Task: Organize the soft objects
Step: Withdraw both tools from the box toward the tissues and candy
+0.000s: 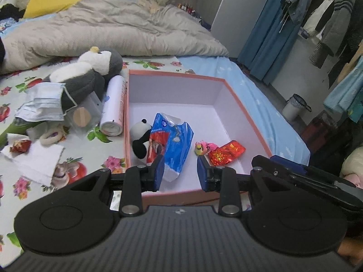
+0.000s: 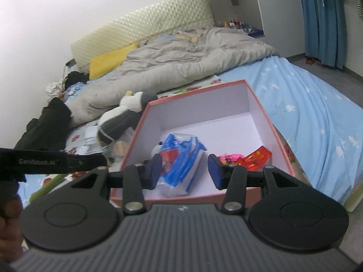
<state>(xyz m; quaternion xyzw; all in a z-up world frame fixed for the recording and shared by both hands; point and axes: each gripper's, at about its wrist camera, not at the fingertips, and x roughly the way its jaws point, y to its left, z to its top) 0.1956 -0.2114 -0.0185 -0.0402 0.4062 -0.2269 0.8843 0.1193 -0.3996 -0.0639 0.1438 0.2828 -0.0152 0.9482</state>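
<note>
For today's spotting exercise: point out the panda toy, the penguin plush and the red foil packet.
panda toy [image 1: 138, 141], left wrist view, its body.
penguin plush [image 1: 89, 77], left wrist view, its belly.
red foil packet [image 1: 226, 153], left wrist view, its middle.

A bedroom in a lived-in home. Unmade bed [image 1: 158, 72] with a rumpled grey duvet [image 1: 109, 29], a quilted cream headboard [image 2: 145, 27], a yellow pillow [image 1: 52, 1], and a flowered sheet [image 1: 29, 83] over a pale blue one [image 2: 317, 117]. Coats and garments hanging on an open rail [image 1: 329, 18] beside blue curtains [image 2: 322, 18]. Small lidded bin [image 1: 295, 107] on the grey floor. Plush penguin [image 1: 90, 72], face masks [image 1: 43, 104] and household clutter strewn on the bed next to a pink-rimmed box [image 1: 247, 113].
</note>
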